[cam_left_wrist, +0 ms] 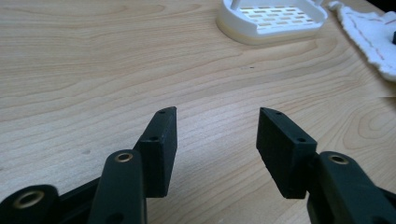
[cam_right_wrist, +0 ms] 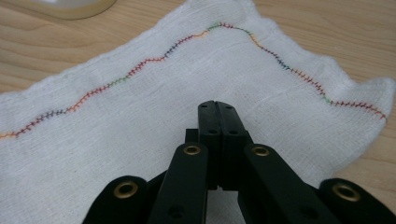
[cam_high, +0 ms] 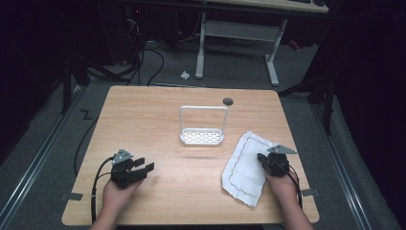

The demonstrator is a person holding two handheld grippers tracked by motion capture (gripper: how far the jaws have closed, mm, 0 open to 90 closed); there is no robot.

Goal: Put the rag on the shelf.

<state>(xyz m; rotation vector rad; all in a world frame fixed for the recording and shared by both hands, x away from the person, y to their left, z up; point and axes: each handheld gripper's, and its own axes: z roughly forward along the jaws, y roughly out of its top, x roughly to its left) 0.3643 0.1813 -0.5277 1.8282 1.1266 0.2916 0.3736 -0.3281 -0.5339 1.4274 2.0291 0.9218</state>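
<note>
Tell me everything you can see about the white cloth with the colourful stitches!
The white cloth lies flat, slightly rumpled, on the wooden table, near its right edge, apart from the white rack. It looks like soft woven cotton with wavy edges. A zigzag line of multicoloured stitching runs just inside its border. The right gripper, jaws closed together, sits over its right side; whether it pinches the cloth is unclear.
</note>
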